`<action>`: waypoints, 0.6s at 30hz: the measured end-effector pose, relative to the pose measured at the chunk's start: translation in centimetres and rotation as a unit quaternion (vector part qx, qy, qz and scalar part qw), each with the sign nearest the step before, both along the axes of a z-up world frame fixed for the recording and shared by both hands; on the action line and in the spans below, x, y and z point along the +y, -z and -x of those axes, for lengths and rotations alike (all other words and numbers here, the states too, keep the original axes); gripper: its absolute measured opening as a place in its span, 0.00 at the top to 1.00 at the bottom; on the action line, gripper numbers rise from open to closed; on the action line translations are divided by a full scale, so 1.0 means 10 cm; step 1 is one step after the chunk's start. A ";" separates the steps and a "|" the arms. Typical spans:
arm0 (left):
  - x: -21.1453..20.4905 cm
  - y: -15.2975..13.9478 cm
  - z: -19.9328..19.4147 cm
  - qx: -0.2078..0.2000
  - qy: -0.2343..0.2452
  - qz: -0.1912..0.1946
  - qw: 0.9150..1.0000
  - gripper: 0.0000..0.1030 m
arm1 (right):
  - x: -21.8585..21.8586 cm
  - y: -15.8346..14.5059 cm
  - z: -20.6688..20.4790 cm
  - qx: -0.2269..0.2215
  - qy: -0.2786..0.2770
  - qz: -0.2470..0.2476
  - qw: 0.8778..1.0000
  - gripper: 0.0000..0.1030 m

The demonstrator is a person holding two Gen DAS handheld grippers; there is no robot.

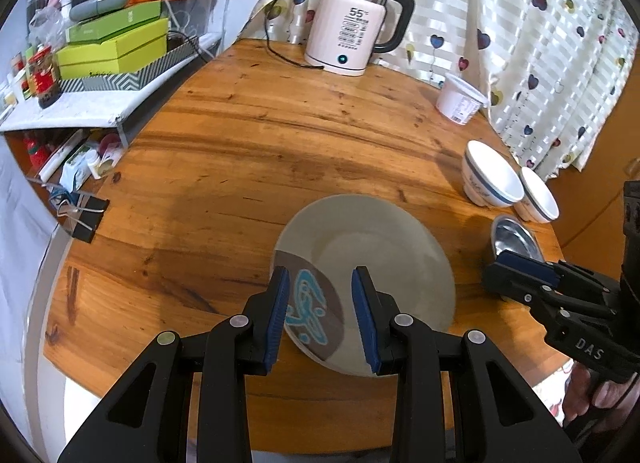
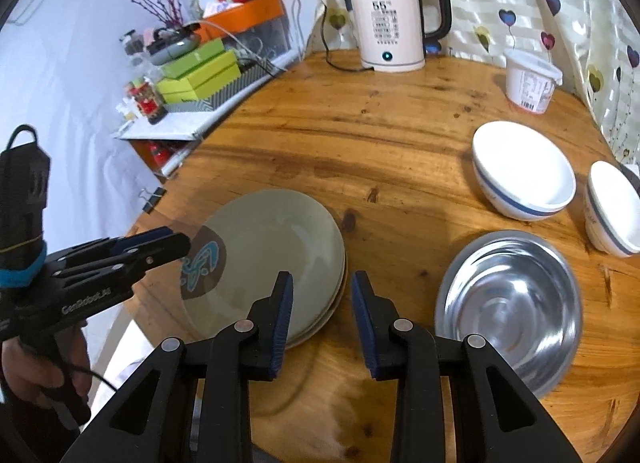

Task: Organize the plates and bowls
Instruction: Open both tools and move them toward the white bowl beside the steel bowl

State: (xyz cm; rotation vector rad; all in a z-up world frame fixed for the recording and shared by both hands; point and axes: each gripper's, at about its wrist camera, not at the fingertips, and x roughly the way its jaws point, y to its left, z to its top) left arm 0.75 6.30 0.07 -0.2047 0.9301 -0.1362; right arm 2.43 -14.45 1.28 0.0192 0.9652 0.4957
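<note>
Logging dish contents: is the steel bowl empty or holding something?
Empty. The steel bowl stands upright on the table; its shiny inside shows only reflections.

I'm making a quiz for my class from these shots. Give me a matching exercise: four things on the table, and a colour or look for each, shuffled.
Things:
1. kettle
2. top plate
3. metal bowl
4. tub

Looks:
A. shiny silver, empty
B. white, printed label on its side
C. grey-green with a brown and blue patch
D. pale body, black handle

Pairs: 1-D, 2-C, 3-A, 4-B
</note>
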 end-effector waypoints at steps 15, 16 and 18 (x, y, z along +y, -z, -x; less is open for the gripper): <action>-0.44 -0.22 0.02 -0.025 0.058 -0.003 0.998 0.67 | -0.35 -0.18 0.18 -0.027 0.020 -0.021 0.999 0.66; -0.46 -0.23 0.01 -0.025 0.060 -0.003 0.998 0.67 | -0.37 -0.18 0.17 -0.026 0.023 -0.022 0.999 0.66; -0.51 -0.25 -0.02 -0.026 0.066 -0.002 0.997 0.67 | -0.42 -0.19 0.16 -0.023 0.026 -0.025 0.999 0.66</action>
